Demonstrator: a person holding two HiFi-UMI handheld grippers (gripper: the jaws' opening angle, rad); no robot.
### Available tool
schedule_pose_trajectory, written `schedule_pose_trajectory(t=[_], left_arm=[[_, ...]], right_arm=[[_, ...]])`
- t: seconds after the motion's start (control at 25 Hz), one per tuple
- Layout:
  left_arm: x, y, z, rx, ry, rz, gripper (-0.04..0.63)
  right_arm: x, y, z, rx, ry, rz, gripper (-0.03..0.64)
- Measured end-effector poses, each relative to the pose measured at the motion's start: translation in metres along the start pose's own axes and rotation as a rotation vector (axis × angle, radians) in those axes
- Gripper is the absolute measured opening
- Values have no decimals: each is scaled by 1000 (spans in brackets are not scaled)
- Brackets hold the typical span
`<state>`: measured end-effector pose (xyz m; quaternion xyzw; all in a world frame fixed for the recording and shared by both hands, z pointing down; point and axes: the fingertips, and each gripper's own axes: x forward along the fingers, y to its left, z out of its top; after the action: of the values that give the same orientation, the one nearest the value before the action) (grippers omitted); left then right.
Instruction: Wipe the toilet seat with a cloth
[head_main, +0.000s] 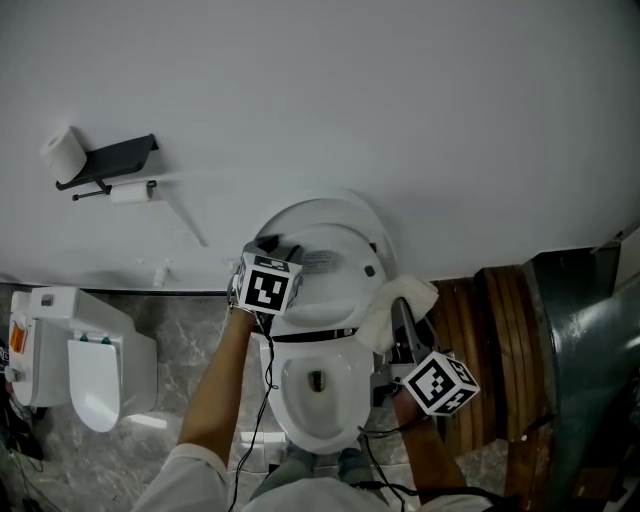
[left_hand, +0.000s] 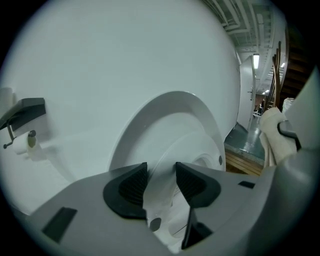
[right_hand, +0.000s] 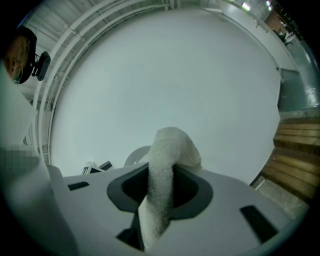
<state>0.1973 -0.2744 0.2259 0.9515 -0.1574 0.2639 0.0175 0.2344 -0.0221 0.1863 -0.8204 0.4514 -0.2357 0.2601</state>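
Note:
The white toilet (head_main: 315, 400) stands against the wall with its lid (head_main: 320, 215) and seat (head_main: 335, 275) both raised. My left gripper (head_main: 280, 250) is at the raised seat's left edge. In the left gripper view that seat edge (left_hand: 165, 165) fills the gap between the dark pads (left_hand: 131, 186), so the left gripper (left_hand: 161, 180) is shut on it. My right gripper (head_main: 400, 318) hovers right of the bowl, shut on a white cloth (head_main: 405, 298). In the right gripper view the cloth (right_hand: 169, 147) sticks up out of the right gripper (right_hand: 162, 187) and hangs below it.
A black paper holder (head_main: 115, 160) with a roll (head_main: 65, 152) is fixed on the wall at left. A white bin-like unit (head_main: 85, 365) stands on the marble floor at left. Wooden slats (head_main: 500, 340) and a dark metal frame (head_main: 580, 330) lie to the right.

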Motion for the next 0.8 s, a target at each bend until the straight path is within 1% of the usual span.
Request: schedule_pose_trajectory(t=[0.16,0.4,0.6,0.8], left_arm=[[-13,-9,-2,-19,-18,-9,198],[-39,-22,-5,-88,-56,-55,189],[-61,-32,-11,-119,-76,-82,184],[-85,-50,-23,-136,-80,-108,184]], right_arm=[[-6,4,0,2,-2,5,100],[-18,10,-9,25,-29,-2,100],[-34,11,-27,35,12,-26,100],[-53,15,-30,48,7,-14,100]])
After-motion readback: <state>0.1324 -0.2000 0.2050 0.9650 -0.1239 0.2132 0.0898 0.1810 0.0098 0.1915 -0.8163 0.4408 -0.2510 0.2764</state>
